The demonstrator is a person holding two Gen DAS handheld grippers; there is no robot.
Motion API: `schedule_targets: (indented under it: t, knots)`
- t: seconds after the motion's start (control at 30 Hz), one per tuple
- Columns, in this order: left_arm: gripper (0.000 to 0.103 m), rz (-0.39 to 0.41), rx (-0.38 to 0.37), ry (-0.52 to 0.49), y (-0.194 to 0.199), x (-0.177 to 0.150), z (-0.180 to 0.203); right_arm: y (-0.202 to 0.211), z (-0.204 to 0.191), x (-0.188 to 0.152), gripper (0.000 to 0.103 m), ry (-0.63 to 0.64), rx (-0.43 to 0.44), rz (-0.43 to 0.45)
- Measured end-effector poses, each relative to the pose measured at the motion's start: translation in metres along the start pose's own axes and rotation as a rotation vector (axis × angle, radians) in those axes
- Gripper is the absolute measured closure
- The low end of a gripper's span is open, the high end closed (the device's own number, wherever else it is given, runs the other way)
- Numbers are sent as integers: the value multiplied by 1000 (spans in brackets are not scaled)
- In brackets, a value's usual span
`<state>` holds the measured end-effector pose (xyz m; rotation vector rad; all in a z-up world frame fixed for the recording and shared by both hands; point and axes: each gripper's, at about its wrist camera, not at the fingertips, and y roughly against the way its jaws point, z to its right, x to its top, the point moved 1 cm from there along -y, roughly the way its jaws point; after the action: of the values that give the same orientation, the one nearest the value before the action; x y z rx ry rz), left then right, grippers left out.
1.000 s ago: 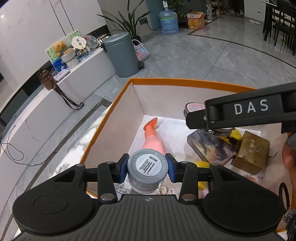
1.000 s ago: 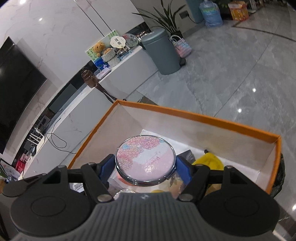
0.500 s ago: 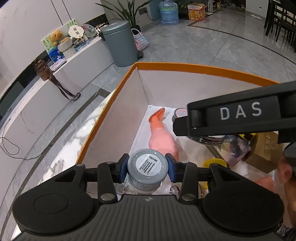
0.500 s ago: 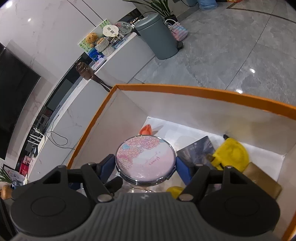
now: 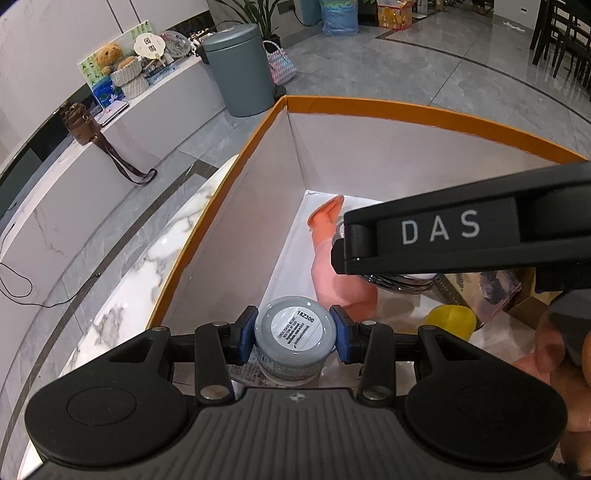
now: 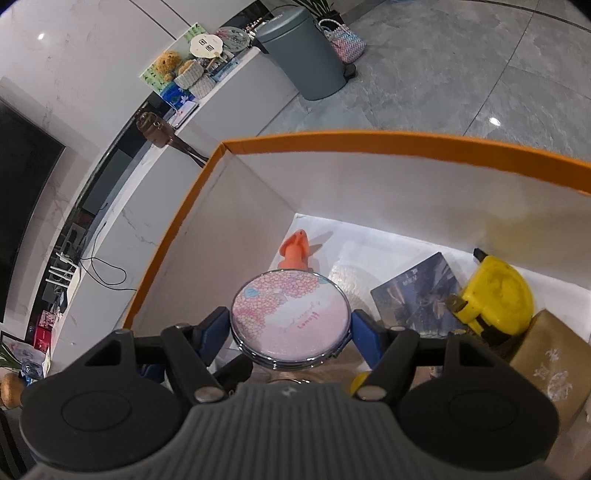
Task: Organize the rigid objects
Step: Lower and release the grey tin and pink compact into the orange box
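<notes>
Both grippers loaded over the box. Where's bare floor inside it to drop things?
Bare white floor lies along the far wall of the orange-rimmed box, between the pink toy and the yellow tape measure. The right side is crowded: dark card, tape measure, gold box.

Grey stone-tiled floor (image 5: 424, 70) with a glossy sheen, light spots reflected in it. White marble-veined walls (image 6: 85, 55); a low white ledge (image 5: 110, 147) curves along them, bearing a teddy bear (image 5: 109, 55), woven baskets (image 6: 194, 79), a round fan (image 5: 147, 46) and a brown bag (image 5: 79, 123) with its strap hanging. Grey-green pedal bin (image 5: 238, 72) beside a woven pink basket (image 5: 280, 66); potted plant (image 5: 258, 14) behind; dark chairs (image 5: 565, 37) at far right
</notes>
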<state>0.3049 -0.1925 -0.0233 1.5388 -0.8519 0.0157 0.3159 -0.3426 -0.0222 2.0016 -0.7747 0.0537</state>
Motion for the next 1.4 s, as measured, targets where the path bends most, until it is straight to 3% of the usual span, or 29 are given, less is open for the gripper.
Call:
schedule_targets:
  t: [0.43, 0.53, 0.73, 1.1, 1.4]
  knots:
    - [55, 2, -18, 11, -3, 5, -4, -13, 8, 3, 31, -61, -26, -34]
    - [54, 2, -22, 12, -4, 4, -2, -11, 8, 4, 22, -64, -20, -21]
    - [45, -8, -20, 0, -3, 4, 0, -10, 6, 4, 21, -64, -27, -16]
    - [40, 19, -39, 39, 11, 4, 2, 8, -3, 4, 21, -21, -25, 29]
    - [39, 40, -6, 54, 39, 3, 2, 32, -2, 8, 21, -26, -12, 61]
